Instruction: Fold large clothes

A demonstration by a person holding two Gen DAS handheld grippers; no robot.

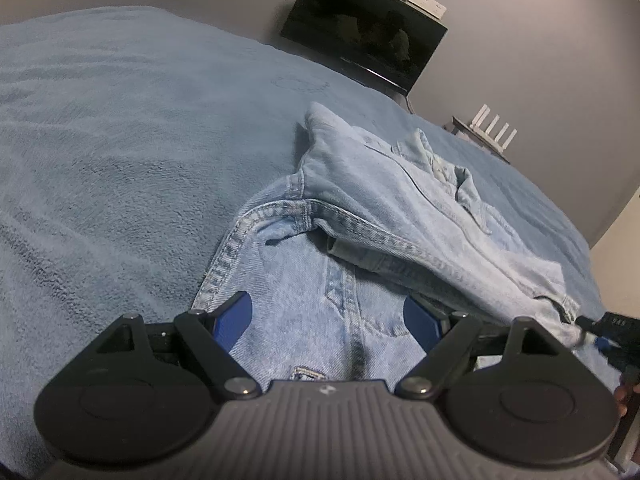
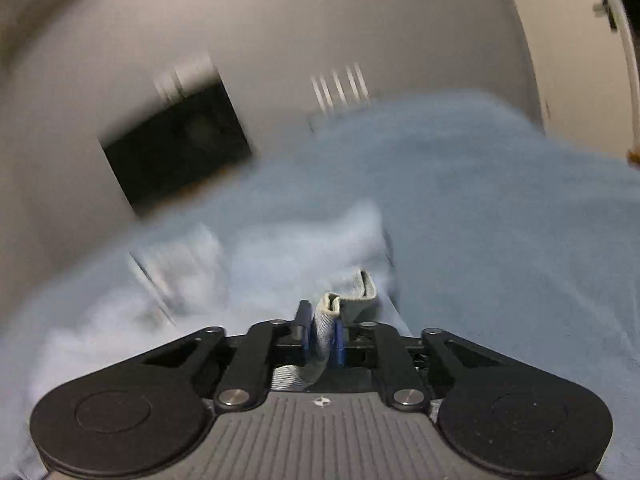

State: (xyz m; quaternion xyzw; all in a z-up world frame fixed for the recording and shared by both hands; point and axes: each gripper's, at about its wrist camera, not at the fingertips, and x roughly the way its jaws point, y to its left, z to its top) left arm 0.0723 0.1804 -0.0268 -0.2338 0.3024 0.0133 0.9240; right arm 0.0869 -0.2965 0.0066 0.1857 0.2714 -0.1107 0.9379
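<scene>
A light blue denim garment (image 1: 360,208) lies crumpled on a blue fleece blanket (image 1: 120,140), with one layer folded over another. My left gripper (image 1: 326,316) hovers low over the garment's near part with its jaws wide apart. The denim lies flat beneath them and the blue pads (image 1: 234,316) are not pressing on it. My right gripper (image 2: 321,334) is shut on a bunched fold of the denim garment (image 2: 280,248). A strip of cloth sticks up between its blue pads (image 2: 339,340). The right wrist view is blurred. The right gripper's tip (image 1: 608,336) shows at the garment's right edge.
The blanket (image 2: 500,220) covers a wide bed. Beyond its far edge a dark screen (image 1: 364,28) stands against a grey wall, and a white router with upright antennas (image 1: 492,128) sits to its right. A pale door or wall (image 2: 580,60) rises at the right.
</scene>
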